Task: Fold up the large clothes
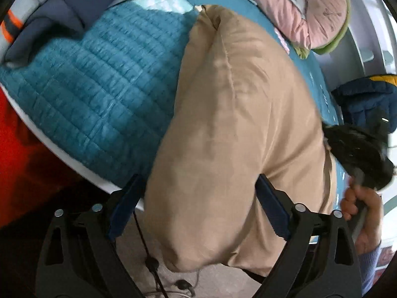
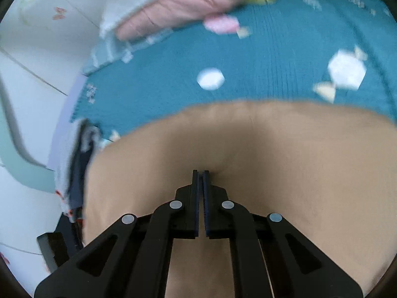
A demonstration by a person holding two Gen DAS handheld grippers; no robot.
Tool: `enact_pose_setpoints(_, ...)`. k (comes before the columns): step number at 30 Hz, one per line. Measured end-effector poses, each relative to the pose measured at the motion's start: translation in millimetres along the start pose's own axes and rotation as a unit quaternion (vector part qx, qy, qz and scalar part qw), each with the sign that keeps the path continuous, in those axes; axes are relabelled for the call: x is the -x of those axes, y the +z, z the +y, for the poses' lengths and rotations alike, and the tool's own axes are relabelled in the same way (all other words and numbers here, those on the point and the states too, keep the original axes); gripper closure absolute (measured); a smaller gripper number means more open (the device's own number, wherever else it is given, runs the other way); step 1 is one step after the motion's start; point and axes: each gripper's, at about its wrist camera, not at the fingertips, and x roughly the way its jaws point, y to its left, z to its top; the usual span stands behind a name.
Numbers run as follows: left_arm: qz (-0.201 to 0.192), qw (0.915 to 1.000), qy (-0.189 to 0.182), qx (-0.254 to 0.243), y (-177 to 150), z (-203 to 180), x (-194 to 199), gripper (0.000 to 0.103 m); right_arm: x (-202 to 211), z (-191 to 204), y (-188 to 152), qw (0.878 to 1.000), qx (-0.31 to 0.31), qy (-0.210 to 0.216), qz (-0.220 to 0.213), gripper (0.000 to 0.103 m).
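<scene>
With the right gripper (image 2: pixel 201 173) clenched on the tan garment (image 1: pixel 235 129) and the left gripper (image 1: pixel 198 198) released astride it, pinch the near edge before folding.

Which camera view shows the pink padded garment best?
The left wrist view: the pink padded garment is fairly sharp there, with stitching and a green edge visible. The right wrist view shows only a blurred part at the top, cut by the frame.

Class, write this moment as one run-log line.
task: fold large clothes | left gripper: open, astride tan garment | right gripper: shut on tan garment fold | surface: teal bedspread
</scene>
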Motion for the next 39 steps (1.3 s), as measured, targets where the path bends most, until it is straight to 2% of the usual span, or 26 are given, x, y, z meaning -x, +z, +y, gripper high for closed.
enact_pose_setpoints(4,0.004,0.9996,0.011,-0.025,-0.8,-5.3,-2.7,0.011,15.8,-6.0,-32.9,1.0,0.01,0.006,-0.009,0.103)
enact_pose_setpoints(8,0.003,0.9995,0.015,-0.029,-2.5,-8.0,-5.2,0.011,30.7,-6.3,-78.5,1.0,0.023,0.005,-0.012,0.103)
enact_pose_setpoints(11,0.005,0.9994,0.013,-0.03,-6.6,-10.9,-5.4,0.011,40.6,-15.5,-114.8,1.0,-0.005,0.018,-0.007,0.103)
enact_pose_setpoints(14,0.011,0.9997,0.002,-0.021,-7.5,-10.3,-5.4,0.011,38.4,-32.8,-152.1,0.998,-0.048,0.04,0.015,0.103)
enact_pose_setpoints(17,0.021,0.9997,-0.009,-0.011,-10.4,-7.0,-5.9,0.011,40.3,-34.7,-161.4,0.999,-0.027,0.036,-0.002,0.103)
enact_pose_setpoints(20,0.056,0.997,-0.046,0.028,-16.5,1.9,-11.9,0.011,40.9,-32.4,-157.9,0.999,-0.009,0.034,-0.008,0.103)
enact_pose_setpoints(23,0.065,0.9958,-0.051,0.041,-23.7,5.2,-13.4,0.012,44.7,-34.8,-160.9,0.999,-0.012,0.043,-0.016,0.103)
enact_pose_setpoints(24,0.062,0.9961,-0.051,0.037,-25.3,3.0,-12.3,0.017,45.1,-35.1,-161.2,0.999,-0.011,0.044,-0.017,0.103)
enact_pose_setpoints(25,0.061,0.9961,-0.056,0.032,-25.2,-0.2,-11.9,0.028,47.3,-34.6,-162.4,0.999,-0.01,0.046,-0.018,0.1)
enact_pose_setpoints(27,0.056,0.9963,-0.06,0.026,-25.9,-7.6,-8.4,0.038,52.9,-31.4,-164.0,0.999,-0.002,0.043,-0.024,0.1)
enact_pose_setpoints(28,0.053,0.9966,-0.061,0.019,-25.5,-12.3,-6.9,0.05,56.0,-28.7,-165.4,0.999,0.005,0.039,-0.026,0.099)
enact_pose_setpoints(29,0.05,0.9971,-0.057,0.014,-26.1,-14.9,-4.7,0.056,58.3,-26.3,-167.3,0.999,0.01,0.039,-0.027,0.097)
enact_pose_setpoints(30,0.042,0.998,-0.047,0.008,-26.8,-18.3,-0.6,0.071,59.2,-22.8,-167.1,0.999,0.015,0.039,-0.026,0.095)
enact_pose_setpoints(31,0.032,0.9986,-0.042,-0.001,-27.4,-22.7,6.0,0.079,61.0,-20.5,-168.5,0.999,0.021,0.039,-0.028,0.09)
enact_pose_setpoints(33,0.01,0.999,-0.04,-0.016,-28.1,-32.4,20.8,0.087,69.4,-14.6,-173.4,0.998,0.035,0.037,-0.041,0.086)
enact_pose_setpoints(36,-0.026,0.9975,-0.044,-0.049,-29.0,-57.0,48.1,0.09,86.1,2.1,-180.7,0.995,0.063,0.044,-0.071,0.076)
enact_pose_setpoints(38,-0.043,0.995,-0.056,-0.07,-28.9,-76.9,64.3,0.091,101.2,21.7,-186.3,0.989,0.096,0.053,-0.102,0.059)
enact_pose_setpoints(39,-0.048,0.9939,-0.061,-0.078,-28.6,-85.0,69.9,0.091,106.9,30.1,-189.6,0.986,0.111,0.057,-0.114,0.056)
